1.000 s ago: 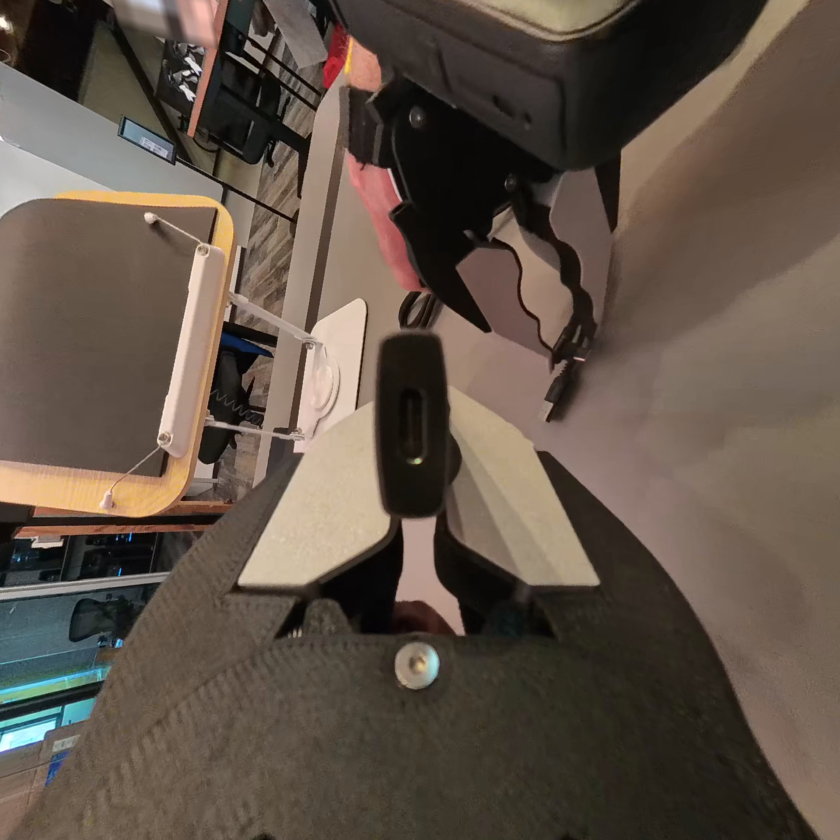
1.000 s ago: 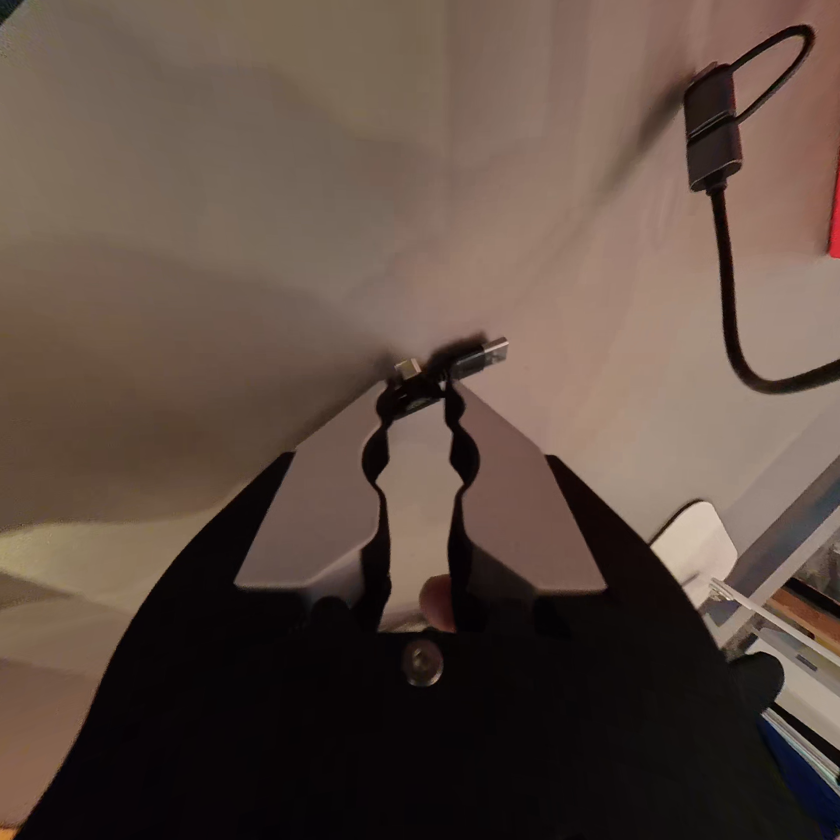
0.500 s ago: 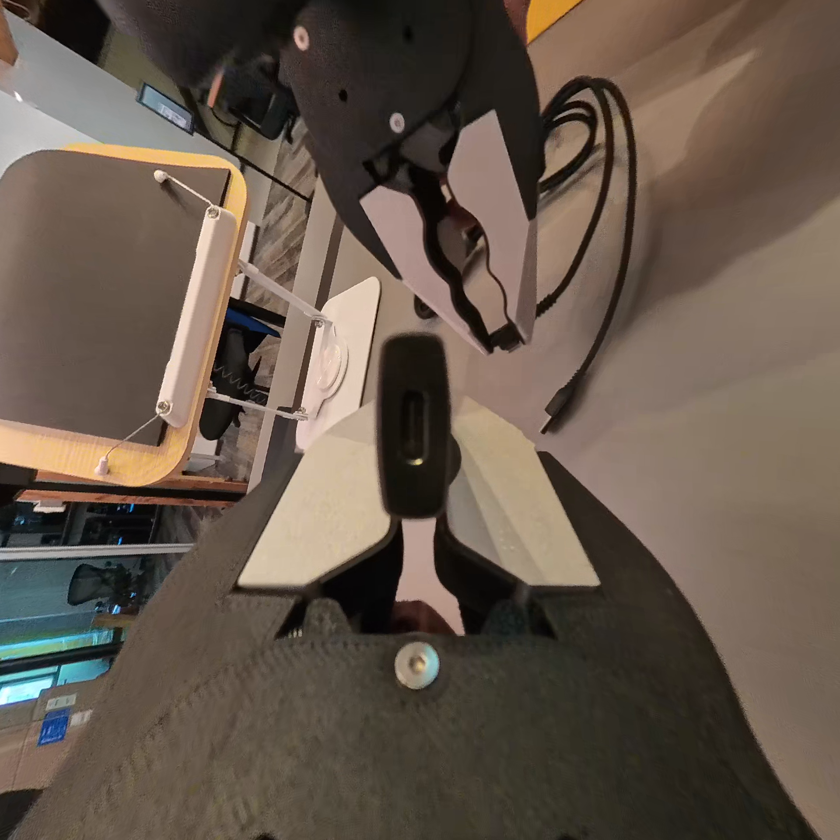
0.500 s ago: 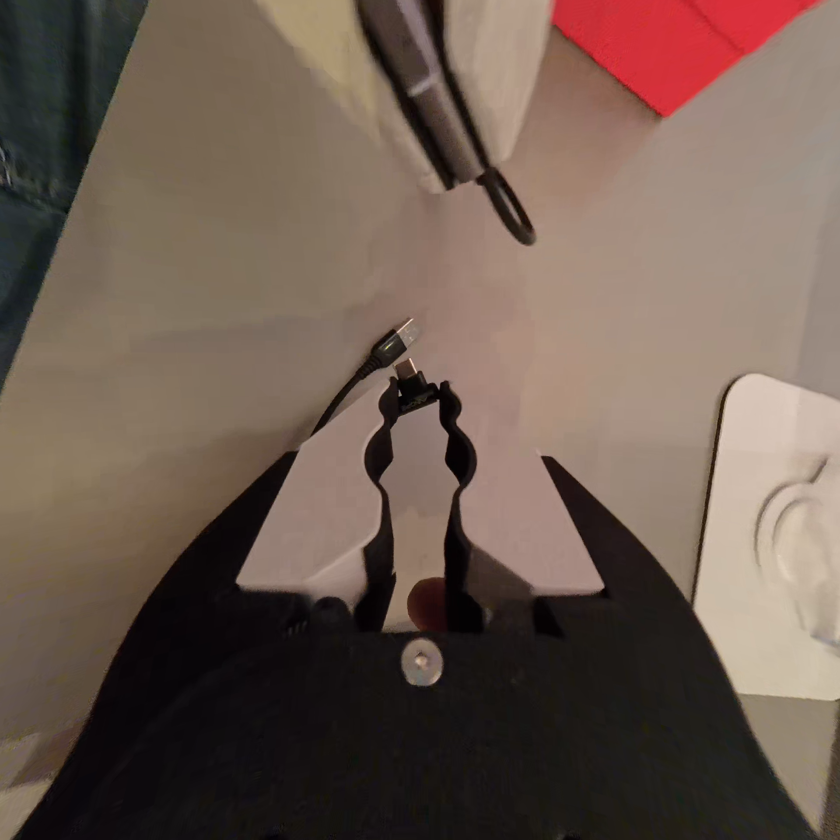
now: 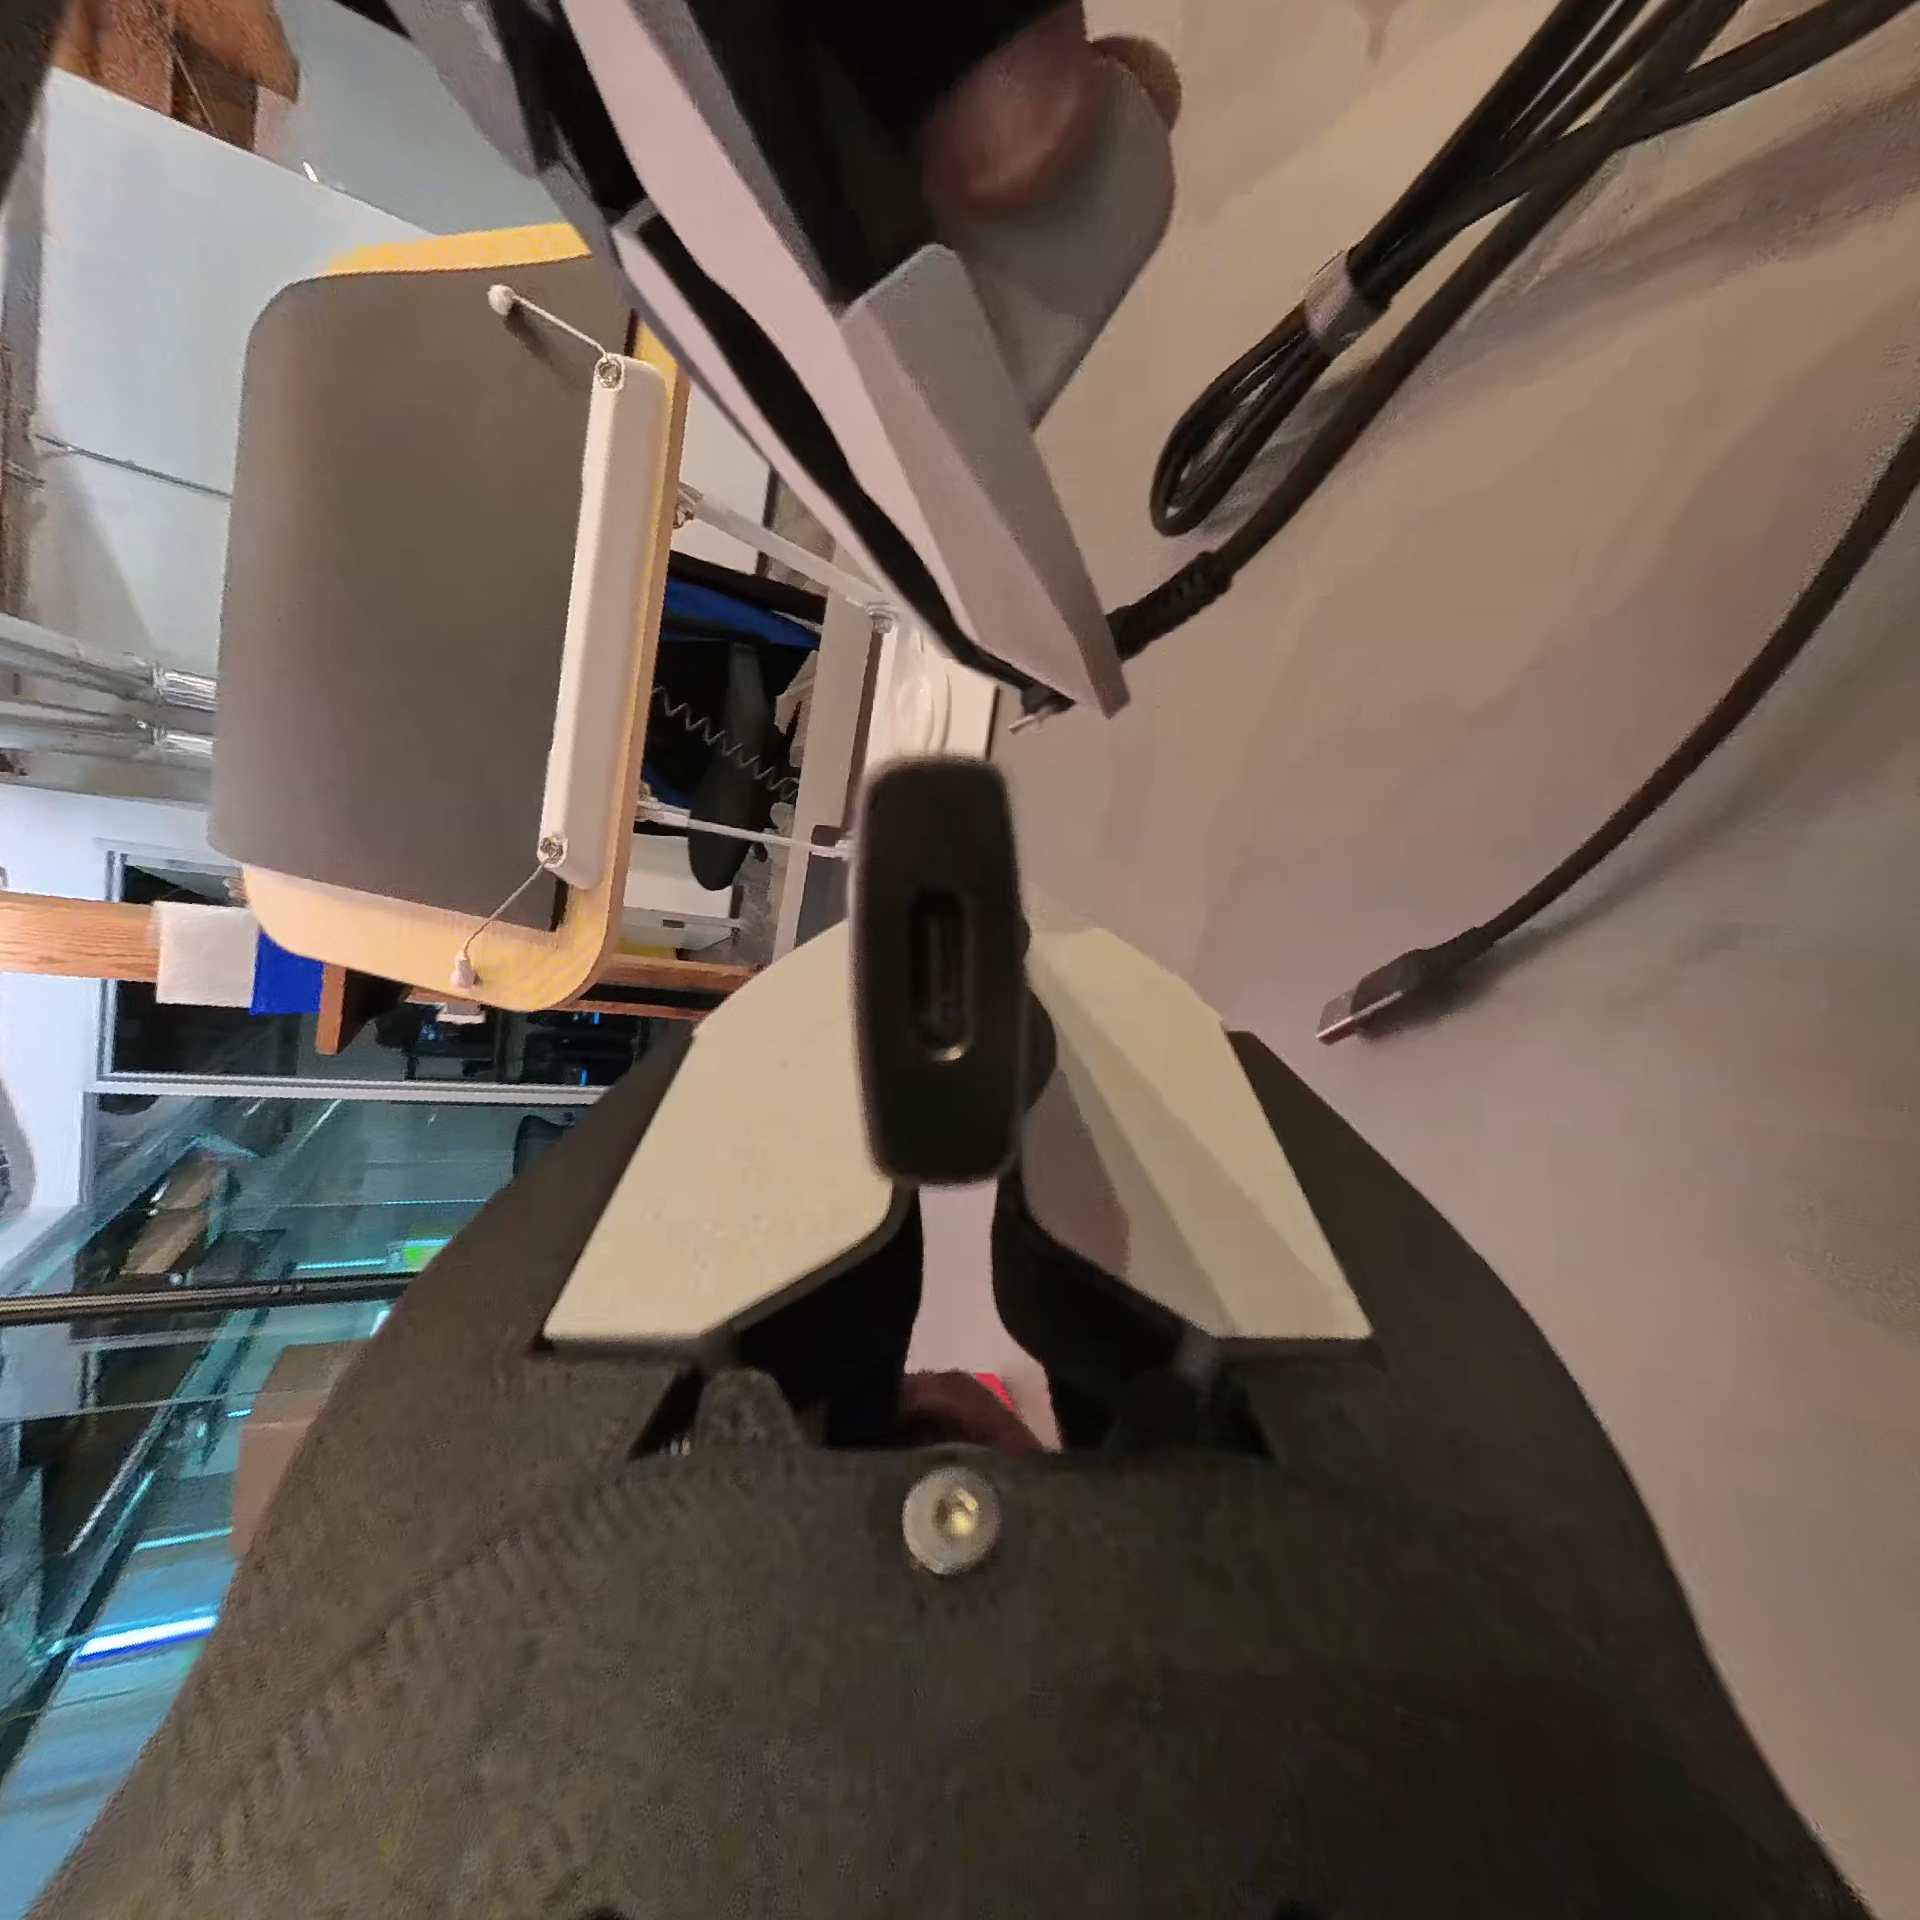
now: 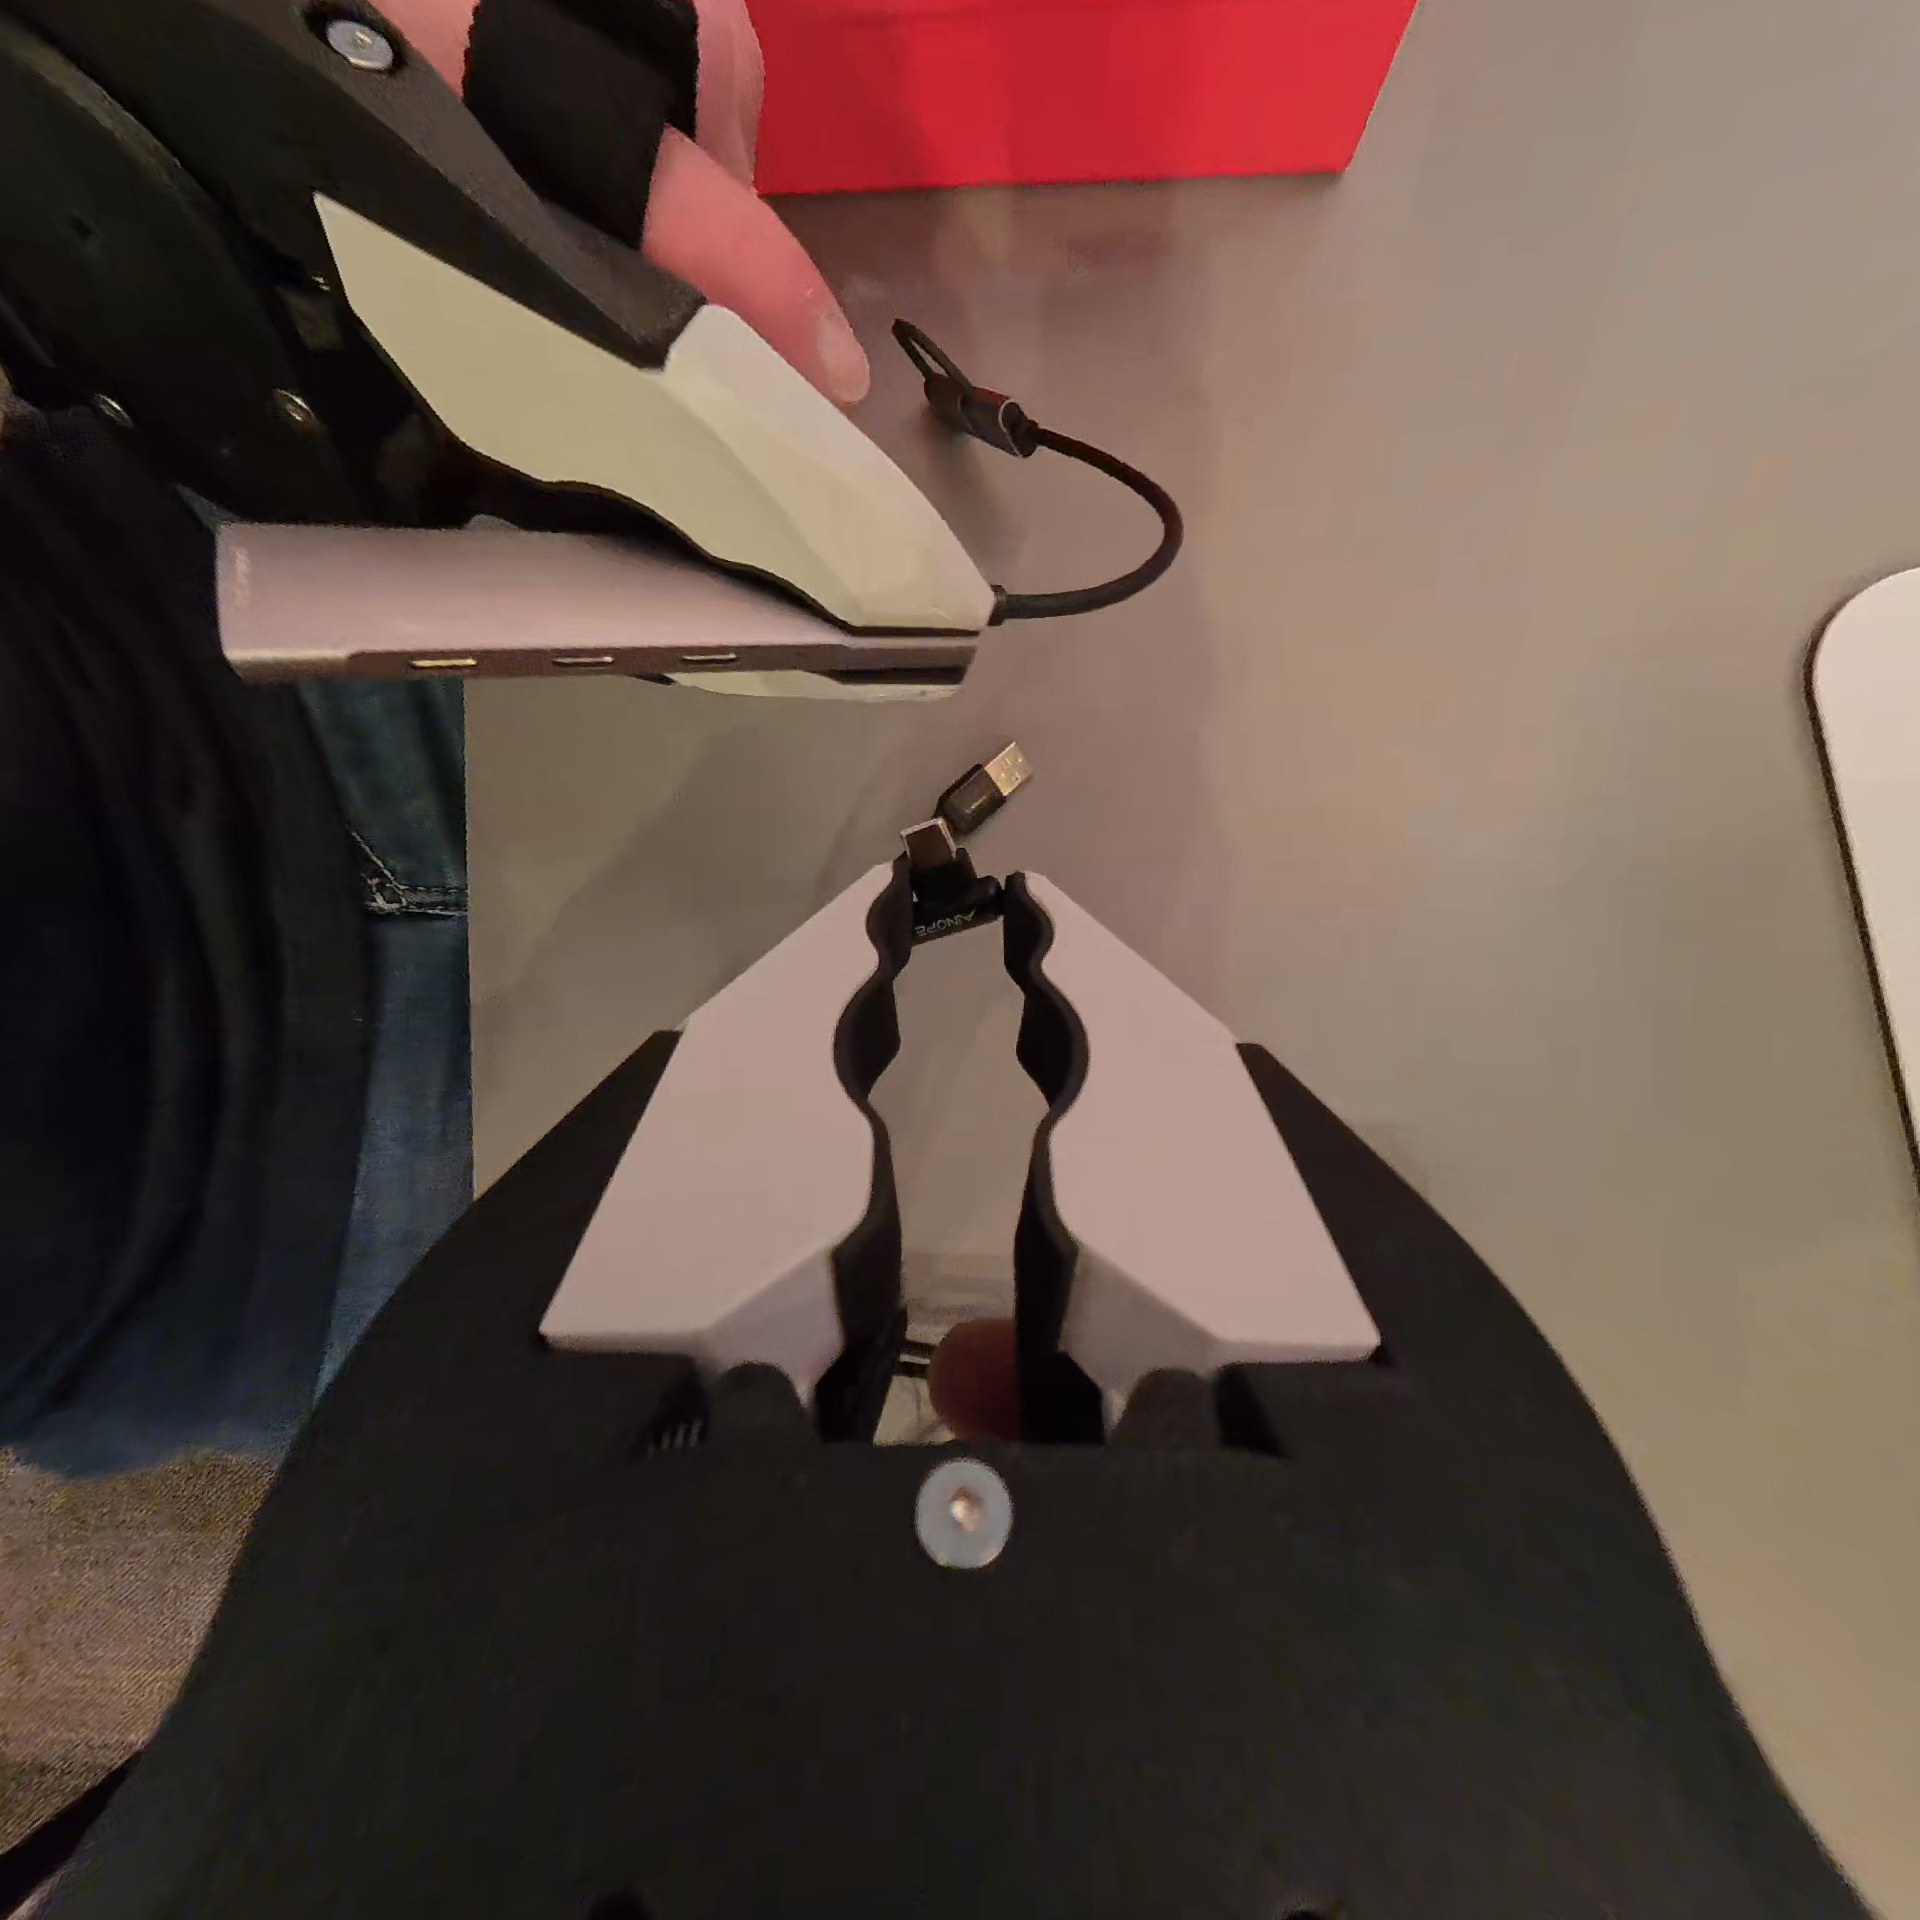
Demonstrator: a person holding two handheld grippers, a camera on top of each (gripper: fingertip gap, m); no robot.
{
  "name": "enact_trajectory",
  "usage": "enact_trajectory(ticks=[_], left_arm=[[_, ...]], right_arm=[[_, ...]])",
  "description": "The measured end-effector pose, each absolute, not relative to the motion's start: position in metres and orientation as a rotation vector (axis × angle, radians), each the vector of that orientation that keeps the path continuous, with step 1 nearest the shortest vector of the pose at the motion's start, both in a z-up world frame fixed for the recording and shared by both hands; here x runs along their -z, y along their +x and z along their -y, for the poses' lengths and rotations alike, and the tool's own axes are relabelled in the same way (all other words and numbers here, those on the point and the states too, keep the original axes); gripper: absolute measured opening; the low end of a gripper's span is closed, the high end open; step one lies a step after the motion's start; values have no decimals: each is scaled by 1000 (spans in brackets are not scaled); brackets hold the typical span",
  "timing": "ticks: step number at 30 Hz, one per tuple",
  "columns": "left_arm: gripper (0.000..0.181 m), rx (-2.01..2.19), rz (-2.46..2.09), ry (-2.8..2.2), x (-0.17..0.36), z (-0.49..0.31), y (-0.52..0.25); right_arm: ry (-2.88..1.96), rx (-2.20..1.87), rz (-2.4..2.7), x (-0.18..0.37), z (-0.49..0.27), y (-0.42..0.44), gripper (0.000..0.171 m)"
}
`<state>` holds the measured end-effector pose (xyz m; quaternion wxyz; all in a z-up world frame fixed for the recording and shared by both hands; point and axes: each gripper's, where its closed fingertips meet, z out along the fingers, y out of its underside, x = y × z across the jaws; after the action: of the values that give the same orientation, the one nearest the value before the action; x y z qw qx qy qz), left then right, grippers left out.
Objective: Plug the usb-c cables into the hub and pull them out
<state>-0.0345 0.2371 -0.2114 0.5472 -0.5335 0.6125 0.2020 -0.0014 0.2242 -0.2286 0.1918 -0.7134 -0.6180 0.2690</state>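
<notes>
My left gripper (image 5: 940,997) is shut on the grey hub (image 5: 935,966), held end-on so its port faces the camera. In the right wrist view the hub (image 6: 520,613) is a flat grey bar at upper left with several ports along its edge, clamped in the left gripper (image 6: 935,644). My right gripper (image 6: 951,894) is shut on a black USB-C plug (image 6: 940,878), its metal tip pointing up, a short way below the hub's right end. The right gripper (image 5: 1049,686) also shows just above the hub in the left wrist view.
A loose USB-A plug (image 6: 987,790) lies on the grey table (image 6: 1455,623) just beyond my right fingertips; it also shows in the left wrist view (image 5: 1371,997). The hub's short tail cable (image 6: 1101,520) curls right. A red box (image 6: 1060,94) stands behind, a white pad (image 6: 1870,883) at right. Coiled black cables (image 5: 1351,364) lie far right. The gap from one gripper's tips to the other's is roughly 4 centimetres.
My right gripper has swung round with the USB-C plug and come close under the hub. The left gripper keeps holding the hub.
</notes>
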Motion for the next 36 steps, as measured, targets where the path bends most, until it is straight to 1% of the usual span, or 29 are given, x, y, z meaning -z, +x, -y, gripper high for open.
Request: enact_trajectory(ticks=[7,17,25,27,29,33,36], left_arm=[[10,-570,-1497,-1202,218,-237,-34],[10,-688,-1523,-1110,225,-239,-31],[10,-680,-1540,-1157,236,-242,-36],[10,-679,-1550,-1170,240,-242,-39],[10,-669,-1551,-1184,242,-242,-42],[9,-665,-1556,-1197,241,-242,-45],[10,-647,-1566,-1200,239,-239,-45]], right_arm=[[-2063,-803,1737,229,-213,-8,15],[-2117,-728,1808,234,-204,-13,15],[-2096,-626,1779,263,-210,-8,17],[-2018,-592,1805,270,-209,-7,22],[-1952,-608,1826,272,-202,-6,32],[-1745,-427,1956,280,-205,3,32],[-1503,-285,2139,289,-202,0,33]])
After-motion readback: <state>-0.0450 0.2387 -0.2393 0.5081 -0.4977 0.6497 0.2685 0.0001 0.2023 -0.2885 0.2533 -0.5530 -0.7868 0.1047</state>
